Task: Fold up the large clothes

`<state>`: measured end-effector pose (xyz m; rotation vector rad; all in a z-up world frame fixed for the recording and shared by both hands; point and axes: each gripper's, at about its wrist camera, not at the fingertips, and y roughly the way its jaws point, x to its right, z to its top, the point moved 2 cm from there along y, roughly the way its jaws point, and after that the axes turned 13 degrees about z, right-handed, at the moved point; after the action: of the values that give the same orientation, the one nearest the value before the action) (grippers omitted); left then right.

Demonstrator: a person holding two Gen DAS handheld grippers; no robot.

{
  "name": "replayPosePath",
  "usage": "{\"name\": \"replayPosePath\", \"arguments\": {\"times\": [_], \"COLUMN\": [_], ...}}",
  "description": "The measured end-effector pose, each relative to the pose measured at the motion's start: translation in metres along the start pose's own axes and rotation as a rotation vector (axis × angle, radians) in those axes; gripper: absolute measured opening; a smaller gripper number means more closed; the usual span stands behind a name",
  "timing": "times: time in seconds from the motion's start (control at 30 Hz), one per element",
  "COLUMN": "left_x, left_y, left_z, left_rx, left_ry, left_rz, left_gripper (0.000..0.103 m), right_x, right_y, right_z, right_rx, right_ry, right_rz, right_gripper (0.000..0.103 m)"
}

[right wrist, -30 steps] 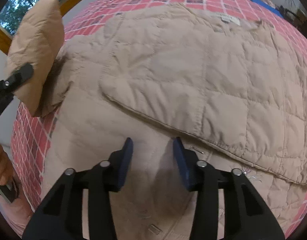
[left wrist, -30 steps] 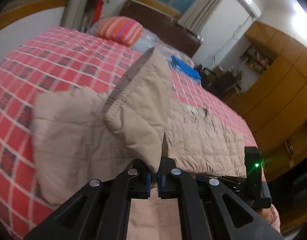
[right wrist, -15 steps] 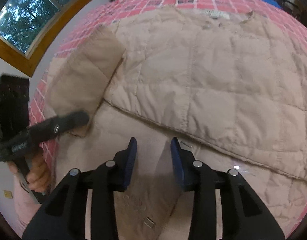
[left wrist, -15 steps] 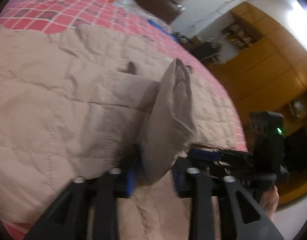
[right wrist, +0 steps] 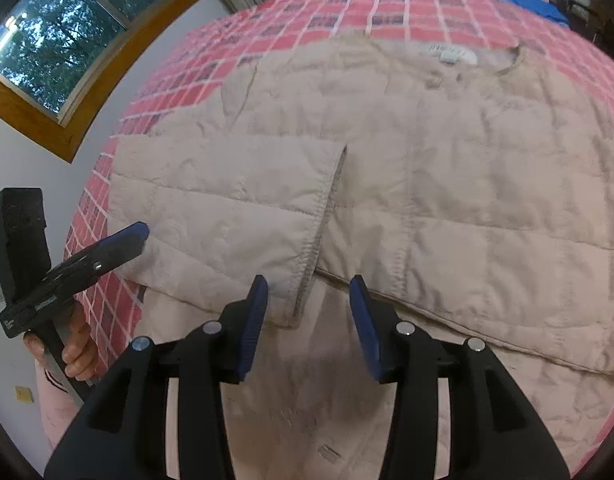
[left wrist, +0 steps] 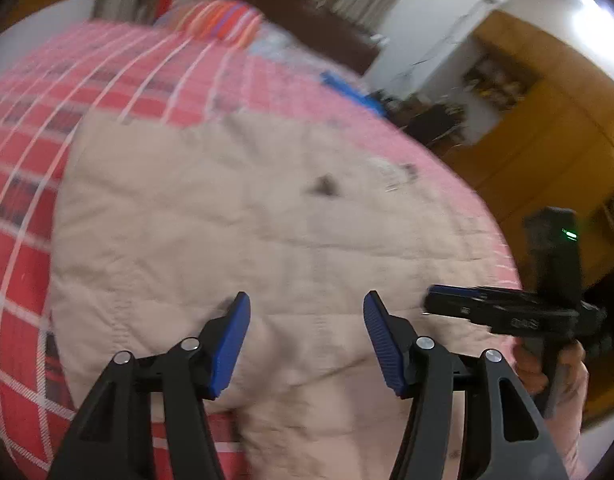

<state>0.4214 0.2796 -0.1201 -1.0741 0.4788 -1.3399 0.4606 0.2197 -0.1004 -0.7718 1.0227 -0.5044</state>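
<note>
A beige quilted jacket (right wrist: 447, 168) lies spread flat on the red checked bedspread (right wrist: 307, 20), collar label toward the far end. Its left sleeve (right wrist: 227, 208) lies folded across the front, the stitched cuff edge meeting the other folded sleeve (right wrist: 487, 260). My right gripper (right wrist: 309, 288) stands open just above the cuff end with nothing between its fingers. My left gripper (left wrist: 307, 308) is open and empty over the jacket (left wrist: 227, 240); the left wrist view is motion-blurred. Each gripper shows in the other's view, held by a hand: left gripper (right wrist: 141, 234), right gripper (left wrist: 431, 302).
A striped orange pillow (left wrist: 223, 20) and a dark headboard (left wrist: 307, 12) are at the bed's far end, with a blue item (left wrist: 347, 88) near the right edge. Wooden wardrobes (left wrist: 547, 152) stand on the right. A window (right wrist: 47, 40) is on the left wall.
The left gripper let go of the sleeve, opened wide and drew back to the left. The sleeve now lies flat across the jacket front. The right gripper stayed open and barely moved.
</note>
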Motion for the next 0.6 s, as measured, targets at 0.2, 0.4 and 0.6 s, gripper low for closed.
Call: {"name": "replayPosePath", "arguments": {"times": [0.2, 0.4, 0.6], "left_x": [-0.003, -0.023, -0.019], "left_y": [0.027, 0.027, -0.008], "left_z": [0.0, -0.002, -0.004], "left_rx": [-0.051, -0.075, -0.022], "left_ry": [0.001, -0.078, -0.08], "left_rz": [0.076, 0.019, -0.004], "left_gripper": [0.026, 0.016, 0.033], "right_x": [0.003, -0.01, -0.01], "right_y": [0.023, 0.028, -0.005], "right_z": [-0.002, -0.004, -0.002], "right_rx": [-0.035, -0.026, 0.036], "right_ry": [0.01, -0.046, -0.06], "right_rz": [0.025, 0.003, 0.039], "right_gripper": [0.03, 0.009, 0.006]}}
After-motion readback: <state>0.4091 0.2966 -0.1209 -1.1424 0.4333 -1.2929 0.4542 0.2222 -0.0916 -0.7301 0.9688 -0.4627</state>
